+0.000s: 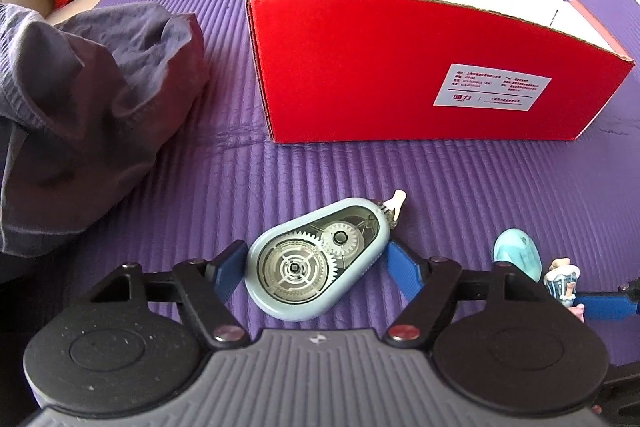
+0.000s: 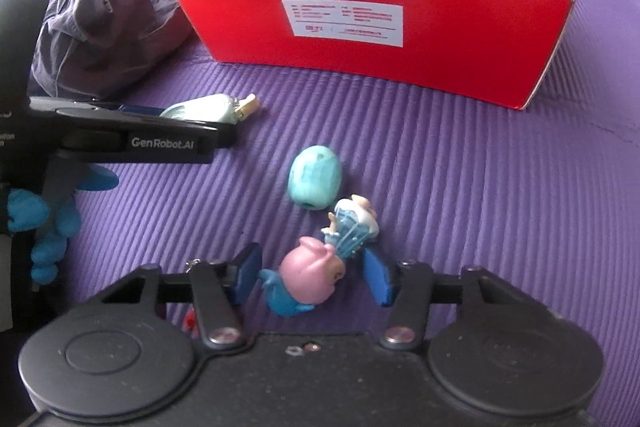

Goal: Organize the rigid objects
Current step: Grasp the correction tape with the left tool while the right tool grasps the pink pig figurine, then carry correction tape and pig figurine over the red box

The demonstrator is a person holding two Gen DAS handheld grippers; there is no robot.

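On the purple ribbed mat point(image 1: 400, 167), near the red cardboard box point(image 1: 400, 67), both claws are set for a pick-up — the grasp step, not yet the carry. The left claw point(image 1: 316, 263) has its blue pads apart on either side of the correction tape dispenser point(image 1: 316, 259), which lies flat on the mat; the left pad looks touching or just beside the wide round end, the right pad just beside the narrow end, so I judge it not yet clamped. The dispenser's long axis runs diagonally, wide end near-left, white tip point(image 1: 396, 203) pointing far-right towards the box.

The right claw point(image 2: 312, 271) is likewise spread around a small pink-headed figurine point(image 2: 312, 271) lying on its side, blue body near-left, head right; its long axis runs roughly across the gap. A second pale blue figurine point(image 2: 352, 227) touches it on the far side, and a turquoise egg-shaped piece point(image 2: 316, 179) lies just beyond.

Next move, as I judge it — close each claw firmly, lift clear of the mat, and carry over the box's near wall. The right claw may nudge the neighbouring figurine
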